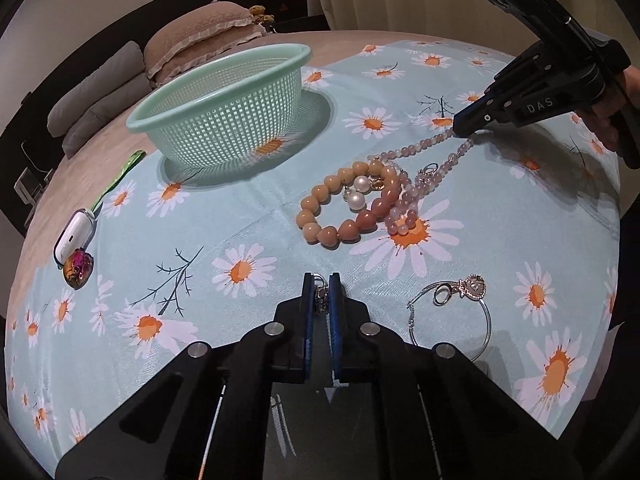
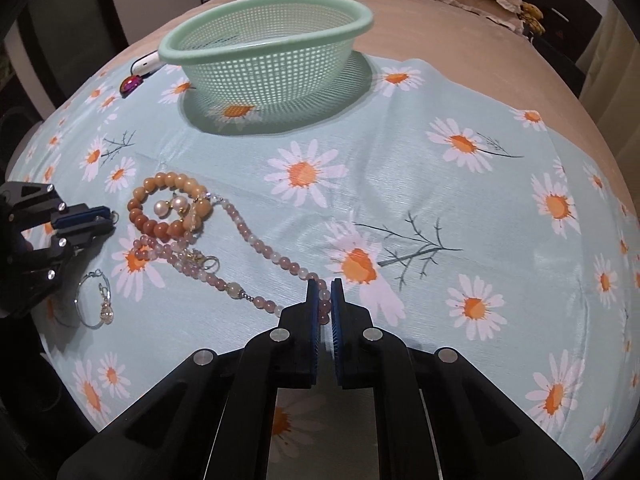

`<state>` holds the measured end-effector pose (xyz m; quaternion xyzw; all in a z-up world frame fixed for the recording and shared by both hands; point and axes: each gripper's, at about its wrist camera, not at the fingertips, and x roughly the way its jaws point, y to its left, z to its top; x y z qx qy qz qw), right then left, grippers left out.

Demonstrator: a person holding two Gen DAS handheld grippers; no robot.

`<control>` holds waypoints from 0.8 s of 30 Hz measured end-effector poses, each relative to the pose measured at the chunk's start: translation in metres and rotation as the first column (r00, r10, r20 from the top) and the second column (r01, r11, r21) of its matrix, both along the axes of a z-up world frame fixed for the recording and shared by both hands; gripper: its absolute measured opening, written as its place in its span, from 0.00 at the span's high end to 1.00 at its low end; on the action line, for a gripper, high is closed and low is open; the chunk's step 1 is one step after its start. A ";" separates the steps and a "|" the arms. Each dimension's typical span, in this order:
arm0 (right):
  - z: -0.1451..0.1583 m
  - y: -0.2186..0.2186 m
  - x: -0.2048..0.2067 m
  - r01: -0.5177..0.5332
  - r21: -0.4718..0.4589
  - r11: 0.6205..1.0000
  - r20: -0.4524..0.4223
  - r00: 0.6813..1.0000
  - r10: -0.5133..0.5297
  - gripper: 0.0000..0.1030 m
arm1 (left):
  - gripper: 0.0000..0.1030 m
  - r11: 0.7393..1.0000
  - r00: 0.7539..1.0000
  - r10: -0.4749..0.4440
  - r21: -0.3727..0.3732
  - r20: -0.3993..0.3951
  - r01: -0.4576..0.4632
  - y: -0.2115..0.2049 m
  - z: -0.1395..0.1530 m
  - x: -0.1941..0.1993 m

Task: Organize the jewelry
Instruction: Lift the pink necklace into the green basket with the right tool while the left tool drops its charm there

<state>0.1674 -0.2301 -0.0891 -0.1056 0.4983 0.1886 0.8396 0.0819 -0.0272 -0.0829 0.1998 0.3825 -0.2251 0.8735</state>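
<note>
Gripping a small ring (image 1: pixel 320 292) between clenched jaws, the left gripper (image 1: pixel 321 280) hovers low over a daisy-print cloth (image 1: pixel 248 240) spread on a bed (image 2: pixel 460 32). The right gripper (image 2: pixel 325 286) has its jaws clamped on one end of a pink bead necklace (image 2: pixel 256 240), which trails across the cloth to an orange bead bracelet (image 1: pixel 344 204) ringing two pearl earrings (image 1: pixel 360 192). A wire bangle (image 1: pixel 452 312) lies near the left gripper; a green basket (image 1: pixel 224 108) stands beyond.
</note>
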 end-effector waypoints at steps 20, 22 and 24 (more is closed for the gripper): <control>0.064 -0.073 -0.012 0.101 0.149 0.984 0.105 0.988 -0.117 0.94 | 0.95 0.985 0.986 0.167 -0.039 0.005 -0.167 0.066 0.019 0.014; 0.076 -0.079 -0.014 0.096 0.177 0.980 0.127 0.985 -0.119 0.94 | 0.95 0.985 0.986 0.167 -0.043 0.006 -0.167 0.067 0.021 0.014; 0.089 -0.080 -0.017 0.089 0.204 0.975 0.151 0.981 -0.122 0.94 | 0.95 0.985 0.986 0.166 -0.042 0.017 -0.165 0.067 0.025 0.013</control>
